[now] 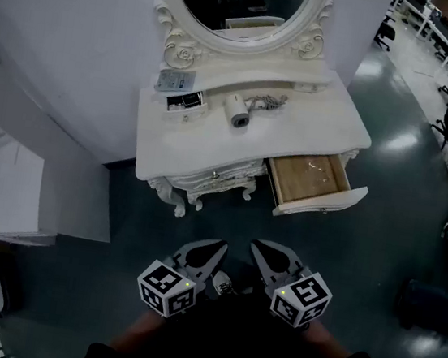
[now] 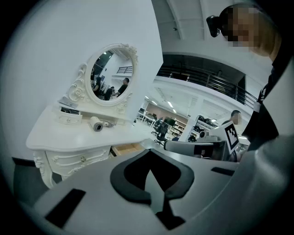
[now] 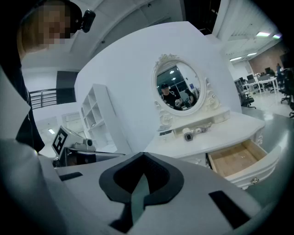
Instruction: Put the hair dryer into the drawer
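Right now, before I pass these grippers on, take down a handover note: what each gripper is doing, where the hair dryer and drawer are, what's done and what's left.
Left gripper: jaws shut, empty, held low in front of the body, short of the table.
Right gripper: jaws shut, empty, beside the left one.
Hair dryer: lying on the dressing table below the mirror, cord beside it, not in either gripper.
Drawer: on the table's right side, pulled open, nothing plainly in it.
Done: the drawer stands open.
Left: step in, pick up the hair dryer and put it in the drawer.
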Tool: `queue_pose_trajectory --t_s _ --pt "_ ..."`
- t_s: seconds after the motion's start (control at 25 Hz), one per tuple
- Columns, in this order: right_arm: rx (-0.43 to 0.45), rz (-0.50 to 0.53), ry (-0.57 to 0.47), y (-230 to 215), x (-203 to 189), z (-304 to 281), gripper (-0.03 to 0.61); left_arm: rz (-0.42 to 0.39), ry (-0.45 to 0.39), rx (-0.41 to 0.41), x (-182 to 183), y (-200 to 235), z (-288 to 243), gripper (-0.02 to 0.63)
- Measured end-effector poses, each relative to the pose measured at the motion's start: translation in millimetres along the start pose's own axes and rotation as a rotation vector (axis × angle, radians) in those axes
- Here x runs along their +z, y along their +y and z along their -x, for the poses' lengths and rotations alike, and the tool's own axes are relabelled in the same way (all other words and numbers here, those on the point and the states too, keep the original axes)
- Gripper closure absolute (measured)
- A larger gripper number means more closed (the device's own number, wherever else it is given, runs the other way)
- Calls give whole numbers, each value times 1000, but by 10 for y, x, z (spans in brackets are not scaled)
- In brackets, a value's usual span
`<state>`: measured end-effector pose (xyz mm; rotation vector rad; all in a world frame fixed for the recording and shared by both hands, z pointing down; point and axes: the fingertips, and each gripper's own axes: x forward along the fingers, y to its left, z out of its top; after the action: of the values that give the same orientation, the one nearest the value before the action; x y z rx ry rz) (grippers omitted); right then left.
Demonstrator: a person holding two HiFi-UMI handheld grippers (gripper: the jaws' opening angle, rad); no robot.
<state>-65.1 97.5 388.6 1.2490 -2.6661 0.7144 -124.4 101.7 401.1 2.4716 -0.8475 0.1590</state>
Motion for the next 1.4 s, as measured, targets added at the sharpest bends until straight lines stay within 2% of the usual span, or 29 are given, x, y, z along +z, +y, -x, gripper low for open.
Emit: queue_pose_trajectory --t_s 0.92,1.4 --pt "18 -4 -18 53 56 -93 549 -4 -1 6 13 93 77 611" --pt "14 14 -27 100 157 -242 549 5 -38 21 121 250 191 611"
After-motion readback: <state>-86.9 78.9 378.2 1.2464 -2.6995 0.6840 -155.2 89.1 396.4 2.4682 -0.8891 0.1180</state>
